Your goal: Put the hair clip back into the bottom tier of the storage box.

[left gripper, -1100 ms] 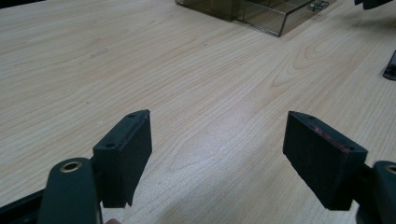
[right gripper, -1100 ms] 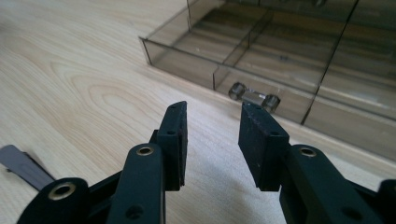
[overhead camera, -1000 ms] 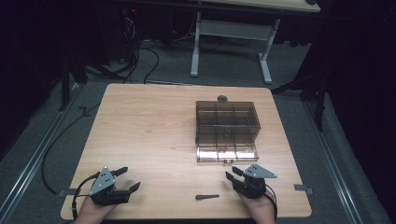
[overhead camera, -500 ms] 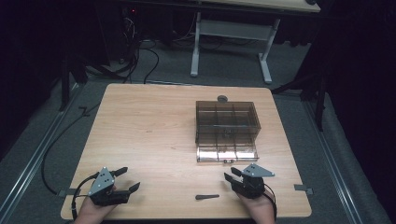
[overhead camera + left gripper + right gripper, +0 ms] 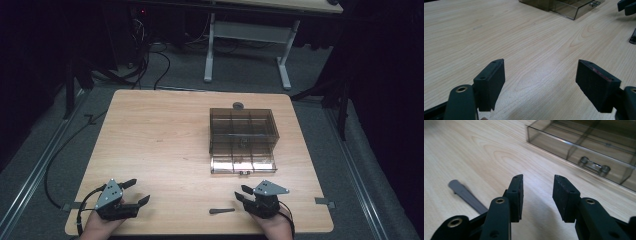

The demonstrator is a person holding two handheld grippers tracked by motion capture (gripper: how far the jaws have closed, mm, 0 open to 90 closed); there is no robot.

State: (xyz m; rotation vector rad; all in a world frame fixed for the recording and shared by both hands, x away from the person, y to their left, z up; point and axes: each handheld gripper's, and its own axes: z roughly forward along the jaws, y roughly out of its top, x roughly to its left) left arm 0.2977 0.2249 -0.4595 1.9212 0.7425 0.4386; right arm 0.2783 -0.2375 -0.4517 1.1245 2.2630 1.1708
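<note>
On the wooden counter (image 5: 165,140), at its 7 o'clock corner, the left gripper (image 5: 131,196) rests with its fingers (image 5: 490,83) spread wide and nothing between them; bare wood lies ahead of it toward 1 o'clock. A cable (image 5: 55,157) trails off the counter's left edge to the floor. At 6 o'clock, close to the near edge, a small flat grey tool (image 5: 221,211) lies on the wood, just beside the right gripper (image 5: 243,194) and at its 9 o'clock. That gripper sits at 5 o'clock of the counter, its fingers (image 5: 516,195) parted by a moderate gap, having just closed a little, empty. Straight ahead at its 12 o'clock stands a smoky clear compartment box (image 5: 243,137), its latch (image 5: 594,165) facing the gripper, with open wood between them. A small dark round piece (image 5: 238,105) sits just behind the box at 12 o'clock. Tape tabs (image 5: 324,202) mark the counter's near corners. No writing can be read
</note>
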